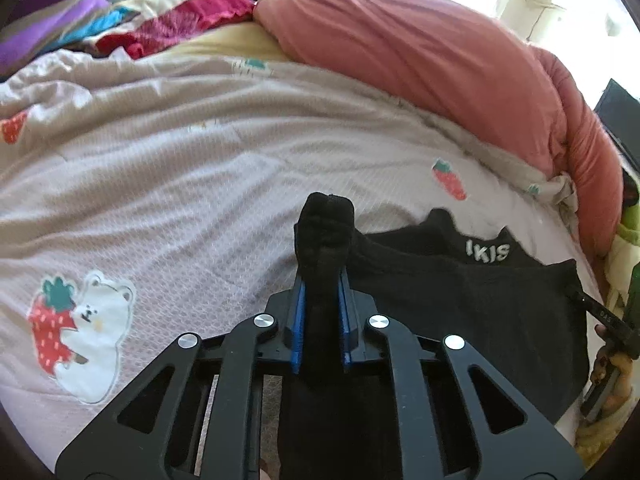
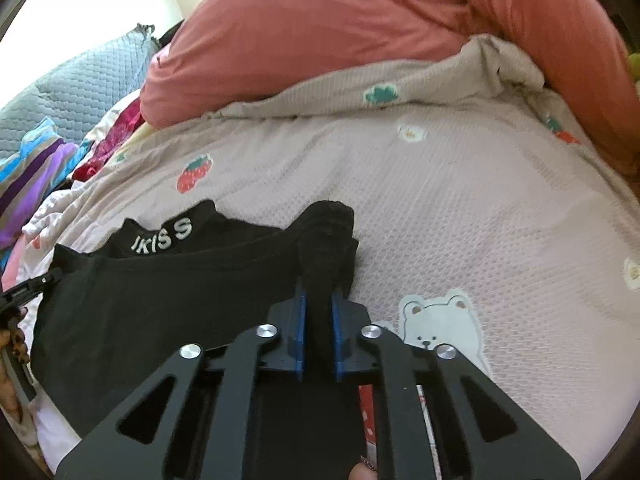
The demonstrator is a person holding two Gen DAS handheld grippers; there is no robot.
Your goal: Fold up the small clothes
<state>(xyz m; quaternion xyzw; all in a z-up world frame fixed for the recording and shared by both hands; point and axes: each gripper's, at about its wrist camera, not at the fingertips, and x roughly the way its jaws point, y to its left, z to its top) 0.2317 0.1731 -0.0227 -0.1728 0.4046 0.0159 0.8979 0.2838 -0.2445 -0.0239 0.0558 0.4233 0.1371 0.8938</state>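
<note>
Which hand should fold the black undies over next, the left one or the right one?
Either, probably. The left gripper and the right gripper have each shut their jaws on one corner of the black garment, with bare bedspread beyond both. Neither looks better placed; lifting both corners together seems best.

Bed: covered by a pale waffle-textured quilt with strawberry and white bear prints.
On quilt, near edge: black garment, spread flat, white lettering on its waistband.
Far side: salmon-pink duvet, bunched in a thick roll.
Far corner: striped multicoloured bedding, grey quilted pillow.
</note>
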